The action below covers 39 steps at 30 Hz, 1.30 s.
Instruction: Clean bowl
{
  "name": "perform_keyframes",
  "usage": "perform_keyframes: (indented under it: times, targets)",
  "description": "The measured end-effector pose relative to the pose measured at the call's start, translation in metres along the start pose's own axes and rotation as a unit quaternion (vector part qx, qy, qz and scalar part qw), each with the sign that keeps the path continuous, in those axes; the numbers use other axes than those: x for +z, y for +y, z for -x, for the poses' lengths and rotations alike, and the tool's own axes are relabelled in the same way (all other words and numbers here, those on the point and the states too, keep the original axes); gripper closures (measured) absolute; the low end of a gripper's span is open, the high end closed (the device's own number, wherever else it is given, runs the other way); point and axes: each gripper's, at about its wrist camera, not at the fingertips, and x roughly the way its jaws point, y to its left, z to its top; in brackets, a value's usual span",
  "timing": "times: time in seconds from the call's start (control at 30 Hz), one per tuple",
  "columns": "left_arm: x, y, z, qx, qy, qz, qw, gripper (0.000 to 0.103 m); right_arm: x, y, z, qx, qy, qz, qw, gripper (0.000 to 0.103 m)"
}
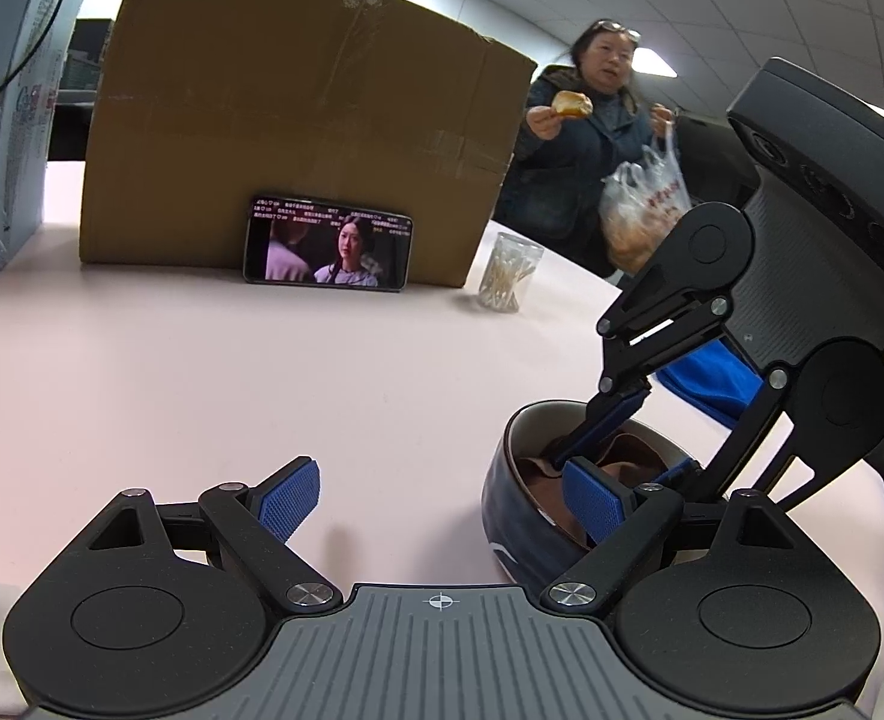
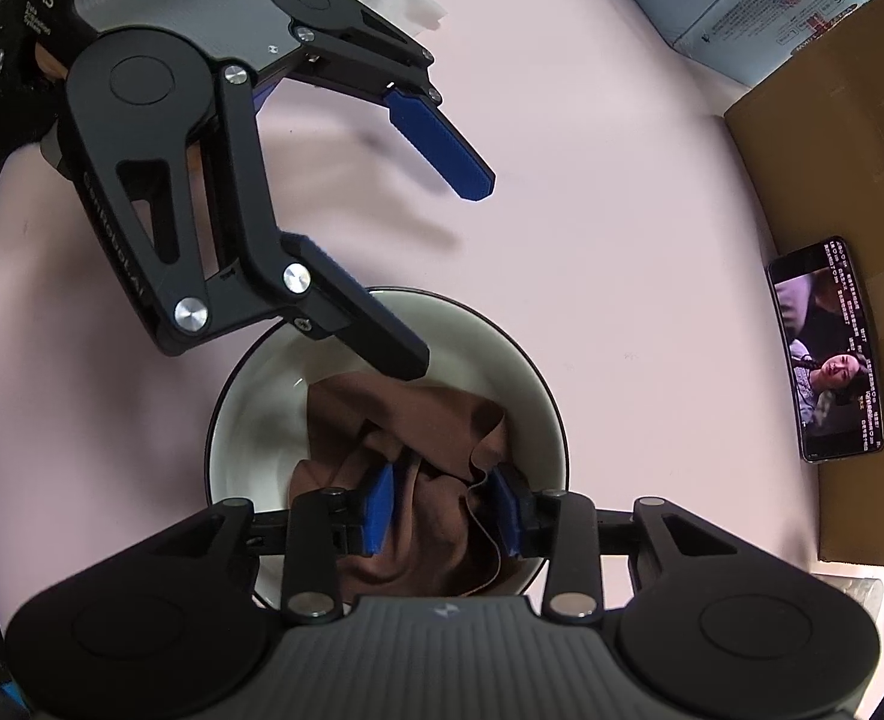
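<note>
A bowl [image 2: 250, 414] with a dark outside and a white inside stands on the pink table. It also shows at the right of the left wrist view [image 1: 514, 510]. A brown cloth [image 2: 418, 432] lies bunched inside it. My right gripper [image 2: 445, 507] reaches down into the bowl and is shut on the brown cloth. My left gripper [image 1: 442, 498] is open wide. One of its fingers [image 2: 382, 336] is over the bowl's rim and the other [image 2: 442, 144] hangs over the bare table. It holds nothing.
A large cardboard box [image 1: 298, 120] stands at the back with a phone [image 1: 328, 249] leaning on it, playing video. A clear jar of cotton swabs [image 1: 511, 270] stands beside the box. A pale blue carton [image 1: 4, 120] is at far left. A person stands behind the table.
</note>
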Motion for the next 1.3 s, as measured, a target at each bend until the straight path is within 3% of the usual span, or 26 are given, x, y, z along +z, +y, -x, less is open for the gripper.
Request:
perform_keyframes:
  times: [0.73, 0.97, 1.13, 1.3]
  targets:
    - [0.0, 0.004, -0.002, 0.001, 0.001, 0.003, 1.0, 0.013, -0.008, 0.002, 0.013, -0.004, -0.003, -0.009, 1.0, 0.06]
    - [0.0, 0.004, -0.002, 0.001, 0.001, 0.003, 1.0, 0.013, -0.009, 0.002, 0.01, 0.0, 0.011, -0.006, 1.0, 0.067]
    - [0.001, 0.005, -0.003, 0.001, 0.001, 0.004, 1.0, 0.013, -0.005, 0.006, 0.02, 0.003, 0.011, 0.015, 1.0, 0.057]
    - [0.001, 0.006, -0.002, 0.0, 0.001, 0.005, 1.0, 0.013, 0.007, 0.007, 0.007, 0.028, 0.04, 0.028, 0.998, 0.056]
